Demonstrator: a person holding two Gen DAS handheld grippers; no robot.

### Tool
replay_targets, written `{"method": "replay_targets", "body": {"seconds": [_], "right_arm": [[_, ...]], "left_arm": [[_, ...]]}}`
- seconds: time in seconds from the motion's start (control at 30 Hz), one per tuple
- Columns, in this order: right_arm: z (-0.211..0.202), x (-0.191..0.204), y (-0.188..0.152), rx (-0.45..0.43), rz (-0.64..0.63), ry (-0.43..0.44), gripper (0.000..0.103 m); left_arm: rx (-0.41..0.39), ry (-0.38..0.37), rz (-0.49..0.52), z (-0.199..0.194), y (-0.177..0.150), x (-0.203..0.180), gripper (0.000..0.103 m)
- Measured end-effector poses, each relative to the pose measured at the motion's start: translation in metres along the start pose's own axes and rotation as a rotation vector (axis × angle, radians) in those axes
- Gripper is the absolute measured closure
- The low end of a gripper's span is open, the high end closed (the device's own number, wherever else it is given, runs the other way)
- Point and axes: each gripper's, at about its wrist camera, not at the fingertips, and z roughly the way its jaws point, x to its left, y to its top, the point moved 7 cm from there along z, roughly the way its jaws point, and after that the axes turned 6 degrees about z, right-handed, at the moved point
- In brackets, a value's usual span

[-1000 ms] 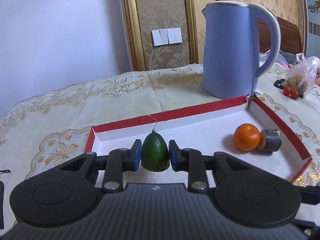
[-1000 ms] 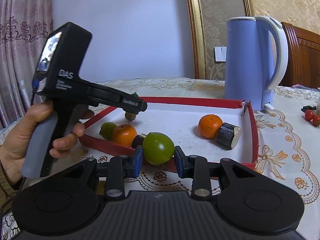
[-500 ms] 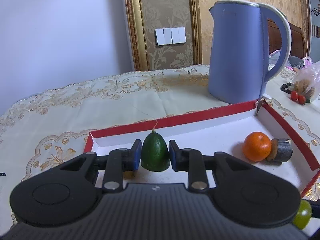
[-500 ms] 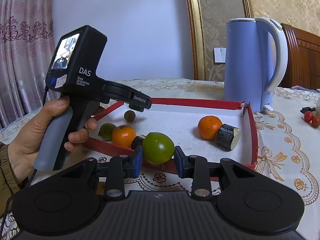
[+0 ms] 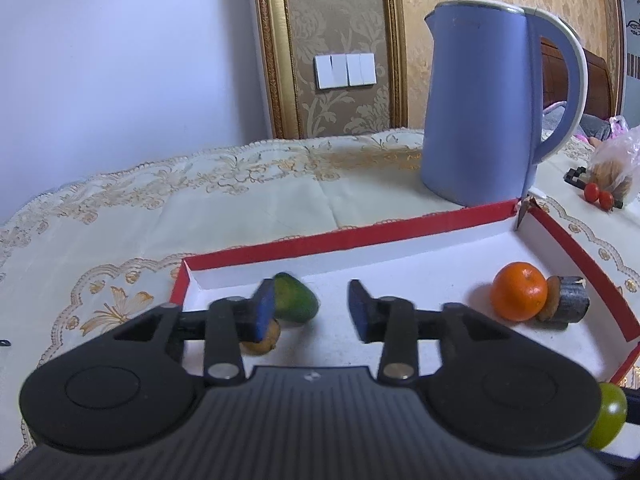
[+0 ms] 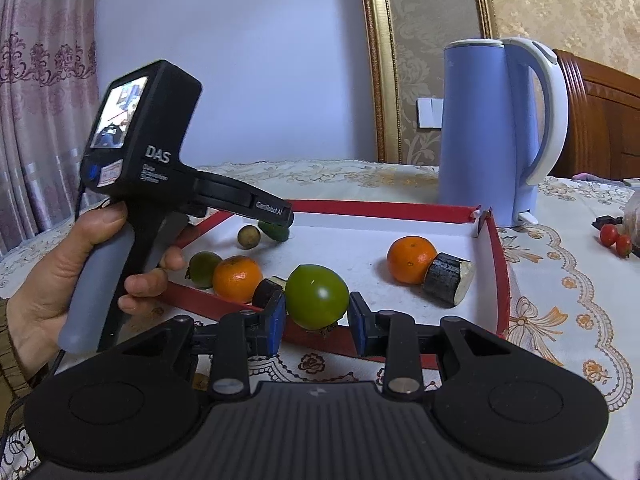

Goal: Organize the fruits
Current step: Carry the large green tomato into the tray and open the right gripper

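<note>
Green tomato (image 6: 317, 297), smooth, firm, light, sits clamped across its widest part in my right claw (image 6: 317, 322); my left claw (image 5: 311, 311) is opening, its avocado (image 5: 296, 300) released, lower centre of frame.

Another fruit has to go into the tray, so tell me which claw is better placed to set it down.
Right. The right claw grips the green tomato at the red tray's near rim. The left claw holds nothing: its jaws are opening, and the green fruit lies on the tray floor.

Both grippers are black with blue pads. The left gripper (image 6: 276, 220) has a grey handle, a small screen and white "DAS" lettering.
</note>
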Motion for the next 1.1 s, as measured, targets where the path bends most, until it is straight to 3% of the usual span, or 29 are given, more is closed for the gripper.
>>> {"method": "replay_targets", "body": {"seconds": [0.5, 1.1], "right_arm": [[0.009, -0.001, 0.010, -0.013, 0.001, -0.063, 0.071], [0.034, 0.005, 0.049, -0.008, -0.076, -0.146, 0.071]], "left_arm": [[-0.029, 0.041, -0.006, -0.011, 0.002, 0.007, 0.053], [-0.045, 0.056, -0.016, -0.017, 0.003, 0.013, 0.051]]}}
